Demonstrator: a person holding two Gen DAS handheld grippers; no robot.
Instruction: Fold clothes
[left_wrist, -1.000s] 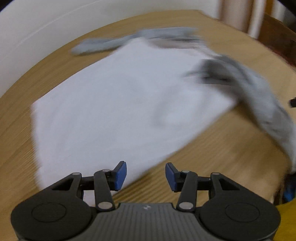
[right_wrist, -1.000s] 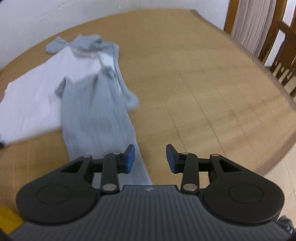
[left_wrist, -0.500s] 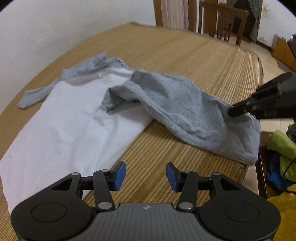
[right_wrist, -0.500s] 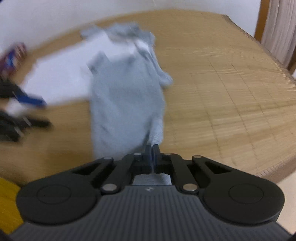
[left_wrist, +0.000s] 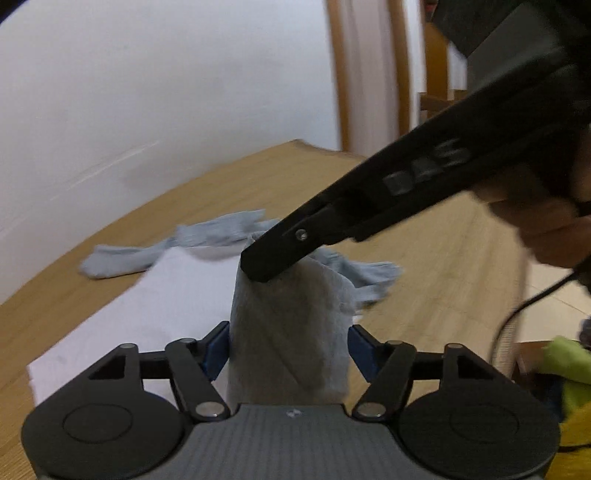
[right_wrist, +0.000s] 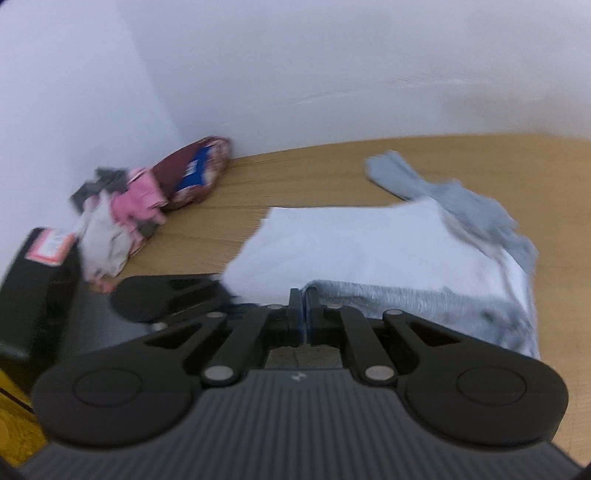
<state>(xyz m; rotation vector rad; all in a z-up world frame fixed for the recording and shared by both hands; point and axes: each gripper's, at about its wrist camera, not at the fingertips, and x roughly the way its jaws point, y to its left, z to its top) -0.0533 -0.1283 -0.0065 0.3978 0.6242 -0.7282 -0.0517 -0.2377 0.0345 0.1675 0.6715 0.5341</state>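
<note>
The right hand-held gripper (right_wrist: 303, 314), open a second ago, is now clamped on the grey sleeve (left_wrist: 291, 325), which we lift off the shirt (right_wrist: 351, 247) mid-desk (right_wrist: 295, 177) into our gaping left hand-held gripper (left_wrist: 288, 350), starting the fold.

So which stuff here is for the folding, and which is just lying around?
For the folding:
- shirt, white with grey sleeves
- left gripper, open around a sleeve
- right gripper, pinching that sleeve

Just lying around:
- clothes pile
- table
- green cloth
</note>
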